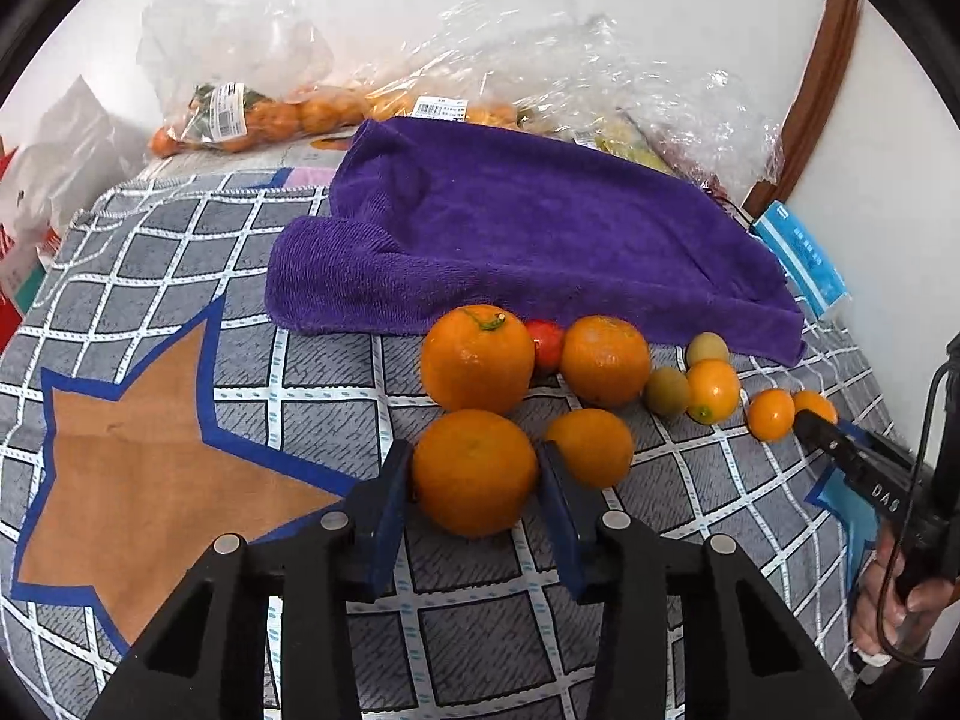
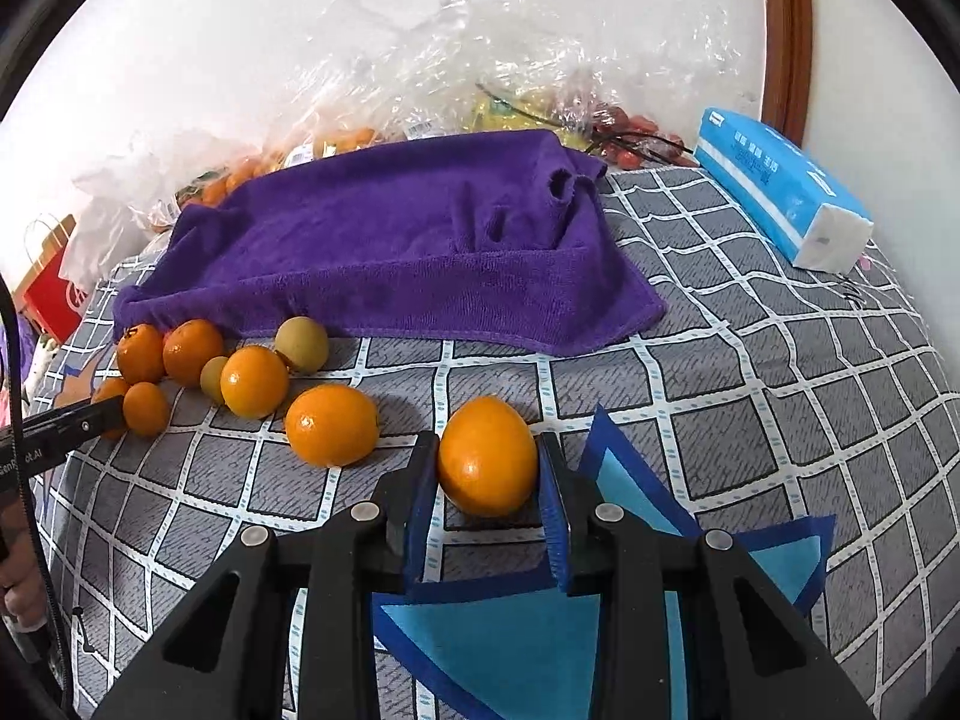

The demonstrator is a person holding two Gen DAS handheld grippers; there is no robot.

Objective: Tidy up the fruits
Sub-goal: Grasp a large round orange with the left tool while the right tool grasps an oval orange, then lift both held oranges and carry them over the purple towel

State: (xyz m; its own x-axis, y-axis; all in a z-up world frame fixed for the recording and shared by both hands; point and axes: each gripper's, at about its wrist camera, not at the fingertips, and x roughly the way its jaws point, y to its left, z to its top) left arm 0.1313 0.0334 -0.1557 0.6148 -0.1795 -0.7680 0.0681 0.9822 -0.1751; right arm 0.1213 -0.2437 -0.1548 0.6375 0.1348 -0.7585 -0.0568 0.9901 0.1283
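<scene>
In the left wrist view my left gripper (image 1: 475,471) is shut on a large orange (image 1: 474,473) resting on the checked cloth. Behind it lie two more large oranges (image 1: 477,358), a smaller orange (image 1: 591,446), a red tomato (image 1: 547,343), two green-brown fruits (image 1: 666,391) and small oranges (image 1: 713,390). In the right wrist view my right gripper (image 2: 487,457) is shut on a small orange (image 2: 487,455) at the edge of a blue star patch (image 2: 528,618). Another small orange (image 2: 332,425) lies to its left.
A purple towel (image 1: 510,228) lies crumpled behind the fruits. Plastic bags of fruit (image 1: 252,114) line the wall. A blue tissue pack (image 2: 780,186) lies at the right. A brown star patch (image 1: 144,468) marks the cloth at the left. A red bag (image 2: 51,282) stands at the far left.
</scene>
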